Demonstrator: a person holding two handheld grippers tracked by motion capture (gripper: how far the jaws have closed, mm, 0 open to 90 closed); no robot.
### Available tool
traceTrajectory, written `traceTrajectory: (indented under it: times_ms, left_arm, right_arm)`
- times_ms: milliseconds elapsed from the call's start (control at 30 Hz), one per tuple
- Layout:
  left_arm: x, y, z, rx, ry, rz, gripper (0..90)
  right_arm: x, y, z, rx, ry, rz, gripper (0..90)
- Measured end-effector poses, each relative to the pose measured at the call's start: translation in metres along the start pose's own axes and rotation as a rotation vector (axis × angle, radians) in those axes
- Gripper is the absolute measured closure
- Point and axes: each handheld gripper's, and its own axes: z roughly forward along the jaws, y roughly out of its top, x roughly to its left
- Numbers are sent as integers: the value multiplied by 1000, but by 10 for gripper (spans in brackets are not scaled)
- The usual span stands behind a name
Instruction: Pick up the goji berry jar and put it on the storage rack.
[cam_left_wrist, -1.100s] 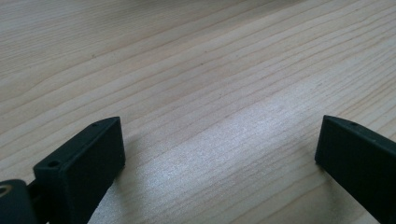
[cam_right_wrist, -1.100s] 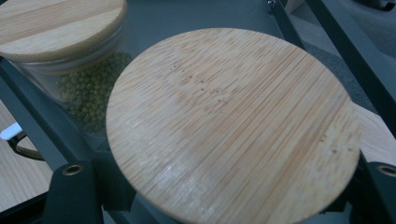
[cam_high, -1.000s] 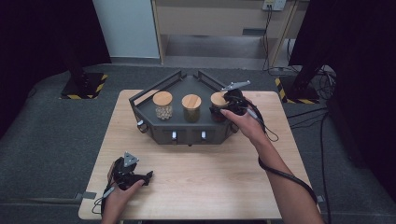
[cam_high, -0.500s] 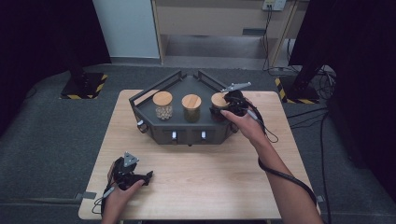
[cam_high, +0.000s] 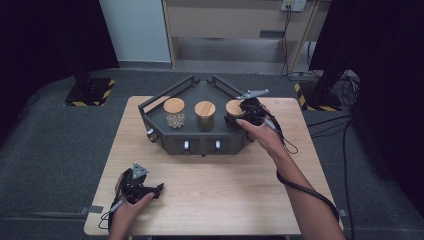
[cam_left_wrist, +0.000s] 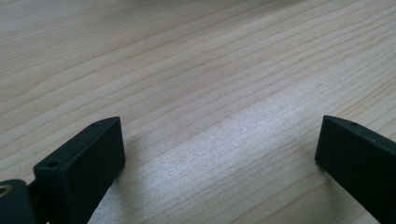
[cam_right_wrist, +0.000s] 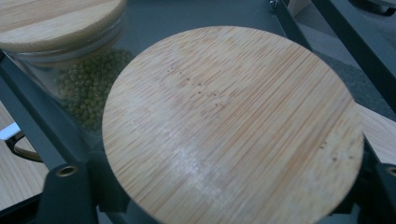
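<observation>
Three glass jars with round wooden lids stand in a dark tray (cam_high: 200, 144) at the far middle of the table. My right gripper (cam_high: 239, 115) reaches over the tray's right side to the right jar (cam_high: 232, 106). In the right gripper view its wooden lid (cam_right_wrist: 233, 126) lies between the jaws of the right gripper (cam_right_wrist: 224, 198). Those jaws have just been opening and stand slightly off the lid's rim. My left gripper (cam_high: 152, 190) rests on the table's near left. Its jaws stand wide apart over bare wood, as the left gripper view shows (cam_left_wrist: 219, 154).
The middle jar (cam_high: 205, 110), holding small green beads (cam_right_wrist: 88, 84), stands close beside the right one. The left jar (cam_high: 174, 107) holds pale round pieces. The tray has raised bar rails (cam_high: 165, 95) around it. Bare tabletop (cam_high: 225, 190) lies in front of the tray.
</observation>
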Motion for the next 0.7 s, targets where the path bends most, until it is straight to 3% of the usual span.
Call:
traceTrajectory:
  times_ms: [367,700]
  left_arm:
    - [0,0,0,0,0,0,0]
    - [0,0,0,0,0,0,1]
  right_arm:
    - [5,-1,-8,-3,-3,-8,77]
    - [4,-12,-26,-20,-13,2,63]
